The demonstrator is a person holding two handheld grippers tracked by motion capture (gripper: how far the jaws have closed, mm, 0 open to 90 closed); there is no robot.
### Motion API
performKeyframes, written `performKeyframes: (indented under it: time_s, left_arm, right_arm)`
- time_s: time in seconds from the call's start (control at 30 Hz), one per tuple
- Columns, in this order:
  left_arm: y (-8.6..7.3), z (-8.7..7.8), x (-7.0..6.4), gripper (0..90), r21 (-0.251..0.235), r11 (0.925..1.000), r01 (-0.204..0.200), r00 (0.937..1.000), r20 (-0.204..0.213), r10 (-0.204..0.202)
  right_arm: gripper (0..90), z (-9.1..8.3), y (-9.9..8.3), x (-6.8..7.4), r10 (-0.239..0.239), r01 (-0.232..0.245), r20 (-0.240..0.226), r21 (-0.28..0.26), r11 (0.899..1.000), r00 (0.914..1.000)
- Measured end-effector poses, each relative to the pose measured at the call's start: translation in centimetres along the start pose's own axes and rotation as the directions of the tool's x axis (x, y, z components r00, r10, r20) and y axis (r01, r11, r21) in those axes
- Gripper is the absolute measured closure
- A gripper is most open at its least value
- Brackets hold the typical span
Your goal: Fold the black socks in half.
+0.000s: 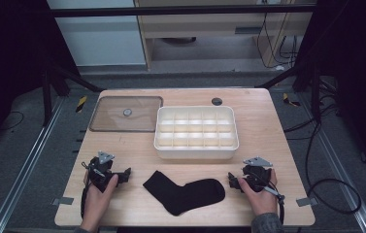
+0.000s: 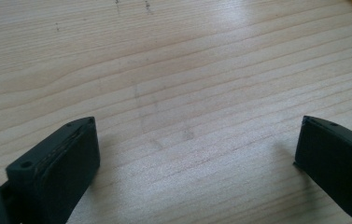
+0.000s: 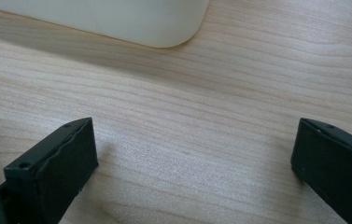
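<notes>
Near the bench's front edge, black sock (image 1: 185, 192) lay flat between left gripper (image 1: 124, 174) and right gripper (image 1: 231, 180); both gaped wide, empty, apparently staged for pickup.

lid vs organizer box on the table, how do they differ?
The lid is flat, clear and brownish; the box is taller, opaque and cream. The lid has one small round knob; the box is split into a grid of compartments, all empty. Both are rounded rectangles lying side by side on the table.
</notes>
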State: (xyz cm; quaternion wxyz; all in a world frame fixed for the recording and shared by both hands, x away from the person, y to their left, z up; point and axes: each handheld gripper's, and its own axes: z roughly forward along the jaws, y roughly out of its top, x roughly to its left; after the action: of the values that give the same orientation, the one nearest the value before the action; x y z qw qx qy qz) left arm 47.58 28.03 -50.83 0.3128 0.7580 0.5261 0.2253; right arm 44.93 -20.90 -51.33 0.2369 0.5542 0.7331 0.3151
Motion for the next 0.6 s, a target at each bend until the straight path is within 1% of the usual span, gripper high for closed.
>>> performKeyframes:
  time_s: [0.03,0.07,0.1,0.13,0.2,0.27,0.3,0.33,0.47,0.53,0.57,0.6]
  left_arm:
    - [0.00,0.00,0.00,0.0,0.000,1.0000,0.000,1.0000,0.000,0.000]
    - [-0.02,-0.04,0.49,0.0,-0.010,0.9997,-0.024,0.9984,0.052,0.025]
    - [-0.02,-0.04,0.49,0.0,-0.010,0.9997,-0.024,0.9984,0.052,0.025]
    - [-0.05,-0.10,0.76,0.0,-0.030,0.9992,0.027,0.9972,0.071,-0.024]
    - [-0.05,-0.10,0.77,0.0,-0.032,0.9991,0.028,0.9971,0.071,-0.026]
    - [0.10,0.05,0.44,0.0,-0.007,0.9997,-0.023,0.9988,0.042,0.023]
    - [0.10,0.05,0.44,0.0,-0.007,0.9997,-0.023,0.9988,0.042,0.023]
    - [0.18,0.15,0.26,0.0,0.002,0.9993,-0.037,0.9987,0.034,0.037]
    - [0.27,0.15,-0.04,0.0,0.008,0.9985,-0.054,0.9973,0.051,0.053]
    - [0.31,0.11,-0.04,0.0,0.010,0.9985,-0.055,0.9972,0.053,0.054]
    - [0.40,-0.10,-0.11,1.0,0.024,0.9984,-0.051,0.9966,0.065,0.050]
    - [0.42,-0.24,-0.21,2.0,0.030,0.9985,-0.045,0.9967,0.069,0.043]
  right_arm:
    - [0.7,0.00,0.00,0.00,0.000,0.000,0.000,0.000,1.000,1.0000]
    - [0.7,-0.01,-0.01,-0.02,-0.001,0.001,-0.002,0.000,1.000,1.0000]
    - [0.7,-0.02,-0.01,-0.04,-0.002,0.002,-0.004,0.000,1.000,1.0000]
    - [0.8,-0.02,-0.01,-0.05,-0.002,0.002,-0.005,0.000,1.000,1.0000]
    - [0.8,-0.02,-0.02,-0.05,-0.003,0.003,-0.005,-0.001,1.000,1.0000]
    - [0.7,-0.02,-0.01,-0.07,-0.003,0.003,-0.006,0.000,1.000,1.0000]
    - [0.7,-0.02,-0.01,-0.07,-0.003,0.003,-0.006,0.000,1.000,1.0000]
    - [0.7,-0.02,0.00,-0.06,-0.002,0.002,-0.005,0.000,1.000,1.0000]
    - [0.8,-0.01,0.00,-0.09,-0.003,0.003,-0.008,-0.001,1.000,1.0000]
    - [0.7,-0.01,0.00,-0.09,-0.003,0.003,-0.008,-0.001,1.000,1.0000]
    - [0.8,0.00,0.01,-0.12,-0.005,0.005,-0.010,-0.001,1.000,0.9999]
    - [0.8,0.00,0.01,-0.12,-0.005,0.005,-0.010,-0.001,1.000,0.9999]
